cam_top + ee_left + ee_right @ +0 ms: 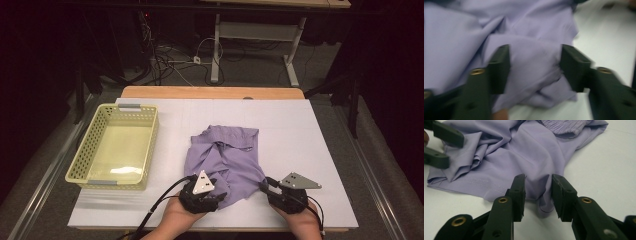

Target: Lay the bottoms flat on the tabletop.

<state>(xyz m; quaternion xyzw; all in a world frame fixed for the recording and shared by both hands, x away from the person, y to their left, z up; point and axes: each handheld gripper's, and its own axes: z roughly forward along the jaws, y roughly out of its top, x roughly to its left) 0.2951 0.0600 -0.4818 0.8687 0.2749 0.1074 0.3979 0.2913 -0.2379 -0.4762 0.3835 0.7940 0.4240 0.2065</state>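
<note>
Straddling one lilac shirt (225, 157), two tools, left tool (216, 196) and right tool (267, 187) both parted, one yellow basket (82, 160)

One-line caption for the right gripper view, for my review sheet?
Right gripper, jaws apart, straddles a corner fold of the lilac shirt on the white table.

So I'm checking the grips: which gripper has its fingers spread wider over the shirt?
The left gripper: a broad fold of shirt lies between its fingers. The right gripper straddles only a narrow hem corner.
</note>
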